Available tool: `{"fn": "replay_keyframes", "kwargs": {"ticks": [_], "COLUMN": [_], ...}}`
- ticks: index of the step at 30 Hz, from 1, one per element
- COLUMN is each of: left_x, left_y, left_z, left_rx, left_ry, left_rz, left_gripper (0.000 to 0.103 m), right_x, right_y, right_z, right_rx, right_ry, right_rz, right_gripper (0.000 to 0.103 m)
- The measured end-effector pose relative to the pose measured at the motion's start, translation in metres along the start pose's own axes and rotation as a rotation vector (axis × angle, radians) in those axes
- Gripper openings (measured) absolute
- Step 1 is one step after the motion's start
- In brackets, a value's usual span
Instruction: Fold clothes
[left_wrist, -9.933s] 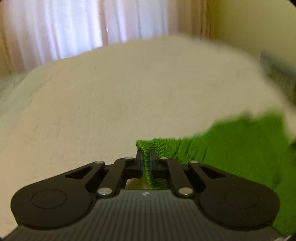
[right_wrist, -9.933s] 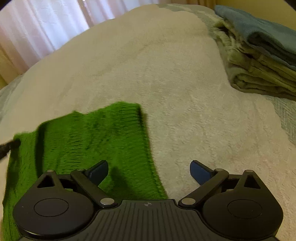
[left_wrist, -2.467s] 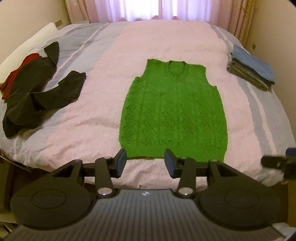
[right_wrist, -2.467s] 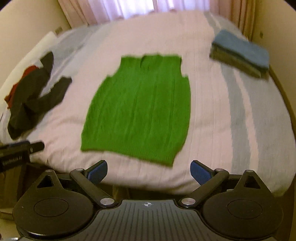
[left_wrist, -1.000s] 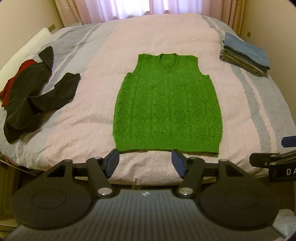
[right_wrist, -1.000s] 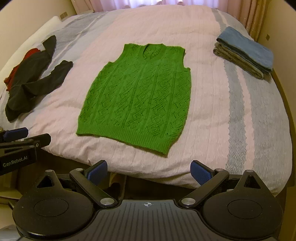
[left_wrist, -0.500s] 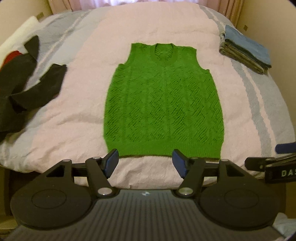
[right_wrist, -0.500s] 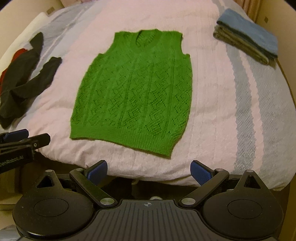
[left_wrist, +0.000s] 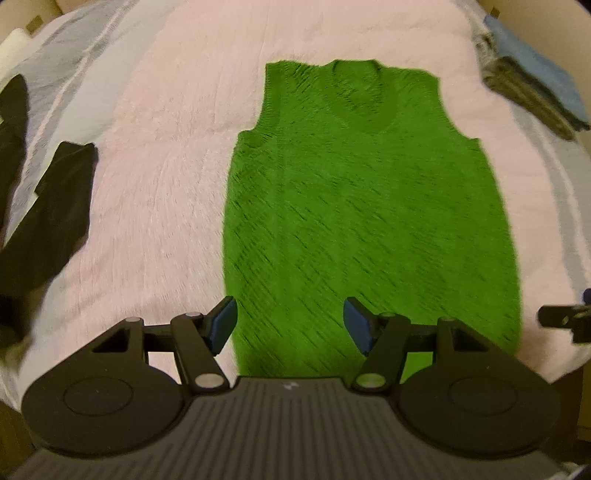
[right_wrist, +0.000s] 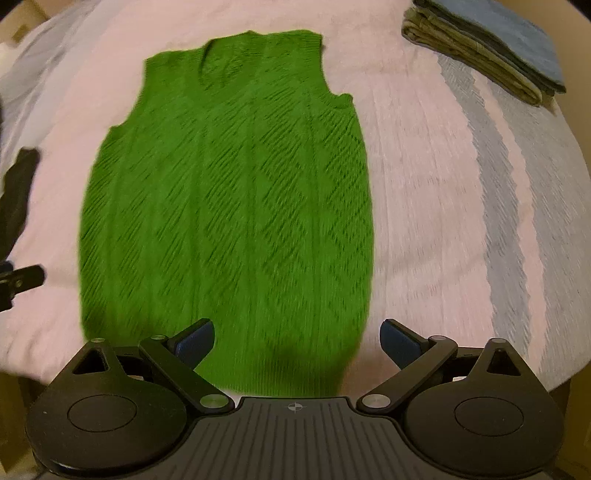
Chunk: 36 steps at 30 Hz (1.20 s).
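Note:
A green knitted sleeveless vest (left_wrist: 365, 206) lies flat on the pink bed cover, neck at the far end, hem toward me; it also shows in the right wrist view (right_wrist: 229, 206). My left gripper (left_wrist: 290, 325) is open and empty above the hem's left part. My right gripper (right_wrist: 297, 341) is open and empty above the hem's right corner. Each gripper's tip shows at the edge of the other's view.
A stack of folded clothes (right_wrist: 491, 51) sits at the far right of the bed (right_wrist: 443, 184), also visible in the left wrist view (left_wrist: 535, 92). Dark loose garments (left_wrist: 48, 206) lie at the left. The bed's near edge is just under both grippers.
Both grippers have moved forward and down toward the vest's hem, so the vest looks larger. Both stay open and empty. The vest has not moved.

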<state>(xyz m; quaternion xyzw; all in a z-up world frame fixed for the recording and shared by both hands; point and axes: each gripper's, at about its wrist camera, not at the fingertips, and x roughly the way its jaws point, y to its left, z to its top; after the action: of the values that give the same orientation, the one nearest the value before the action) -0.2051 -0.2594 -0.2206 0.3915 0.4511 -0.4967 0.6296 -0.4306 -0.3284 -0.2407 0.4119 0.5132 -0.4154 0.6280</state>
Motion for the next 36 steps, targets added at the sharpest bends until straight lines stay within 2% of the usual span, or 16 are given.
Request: {"fn": "replay_keyframes", "kwargs": {"ticks": [4, 10, 13, 17, 22, 25, 29, 31, 33, 34, 36], "left_x": [0.042, 0.111, 0.145, 0.171, 0.195, 0.213, 0.237, 0.248, 0.258, 0.262, 0.267], "left_y": [0.019, 0.03, 0.028, 0.029, 0.031, 0.029, 0.027, 0.023, 0.022, 0.023, 0.025], "left_z": [0.038, 0.091, 0.12, 0.164, 0.234, 0.262, 0.298, 0.302, 0.305, 0.307, 0.309], "left_rx": [0.034, 0.108, 0.159, 0.205, 0.387, 0.492, 0.629, 0.67, 0.686, 0.68, 0.649], "left_ry": [0.023, 0.019, -0.011, -0.103, -0.273, -0.274, -0.272, -0.249, -0.239, -0.224, -0.185], "left_rz": [-0.007, 0.005, -0.016, -0.068, -0.099, -0.149, -0.215, -0.231, -0.234, -0.251, -0.301], "left_gripper": [0.059, 0.059, 0.054, 0.054, 0.054, 0.055, 0.055, 0.054, 0.053, 0.045, 0.034], "right_x": [0.034, 0.09, 0.105, 0.116, 0.125, 0.134, 0.155, 0.164, 0.173, 0.177, 0.182], "right_y": [0.001, 0.006, 0.006, 0.002, -0.01, -0.015, -0.025, -0.028, -0.03, -0.032, -0.033], "right_z": [0.033, 0.081, 0.105, 0.154, 0.226, 0.264, 0.299, 0.308, 0.315, 0.318, 0.322], "right_rx": [0.022, -0.009, -0.029, -0.086, -0.27, -0.372, -0.417, -0.415, -0.399, -0.391, -0.384], "right_ry": [-0.006, -0.034, -0.102, -0.231, -0.382, -0.429, -0.41, -0.394, -0.374, -0.362, -0.348], "right_rz": [0.001, -0.059, -0.046, -0.039, -0.033, -0.03, 0.014, 0.048, 0.093, 0.116, 0.149], "right_gripper": [0.098, 0.098, 0.098, 0.098, 0.098, 0.098, 0.098, 0.098, 0.071, 0.052, 0.049]}}
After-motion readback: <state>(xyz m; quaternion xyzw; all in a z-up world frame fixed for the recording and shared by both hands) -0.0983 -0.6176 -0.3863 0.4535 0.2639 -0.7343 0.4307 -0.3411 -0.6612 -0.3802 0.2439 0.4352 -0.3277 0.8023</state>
